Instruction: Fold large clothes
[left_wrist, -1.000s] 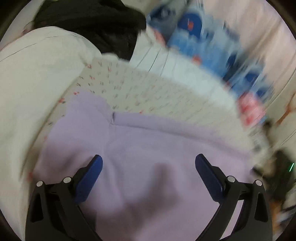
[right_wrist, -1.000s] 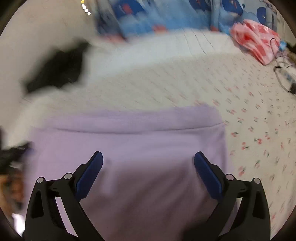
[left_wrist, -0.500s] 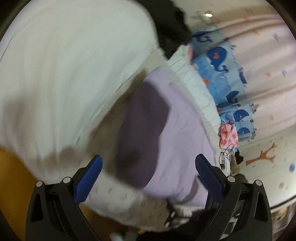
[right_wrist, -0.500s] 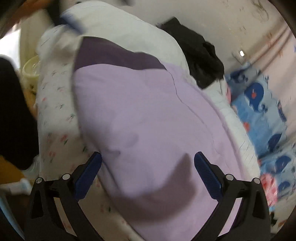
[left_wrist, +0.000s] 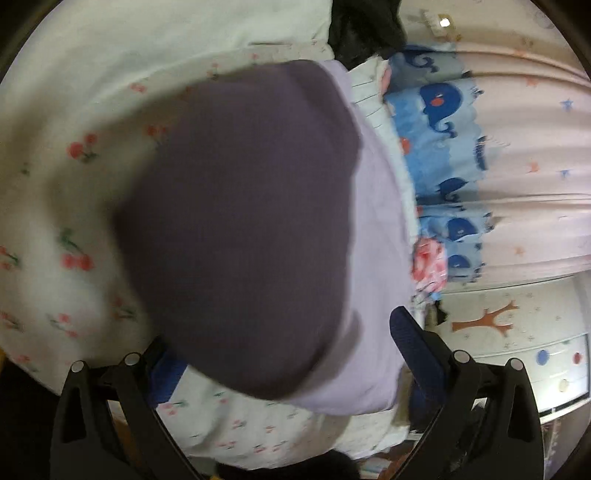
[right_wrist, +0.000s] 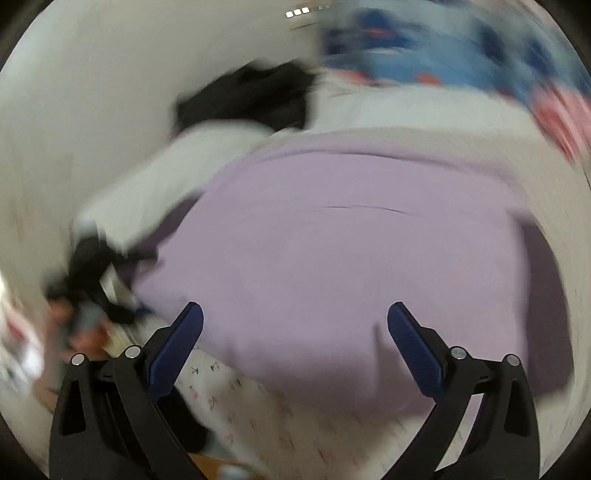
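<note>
From the left wrist view, the bed filled most of the scene, dressed in a white sheet printed with small red cherries. One lilac garment lay spread on it, much of its near part covered by a large dark shadow. Beyond the bed hung a pale pink curtain with small stars, and against it sat blue bedding printed with whales. A small red-and-white bundle lay at the bed's far edge, and a black heap of cloth sat near the top. The wall lower right carried an orange tree sticker. The left tongs stood released, the two blue pads wide apart, the left pad partly hidden behind the garment's near edge; whether it touched the cloth I could not tell.

From the right wrist view, heavily blurred, the same lilac garment lay flat on the cherry-print bed, its near hem just ahead of the right tongs. Those tongs were also released, pads wide apart, gripping nothing. One black heap lay beyond a white quilt, with the blue bedding smeared across the top.
</note>
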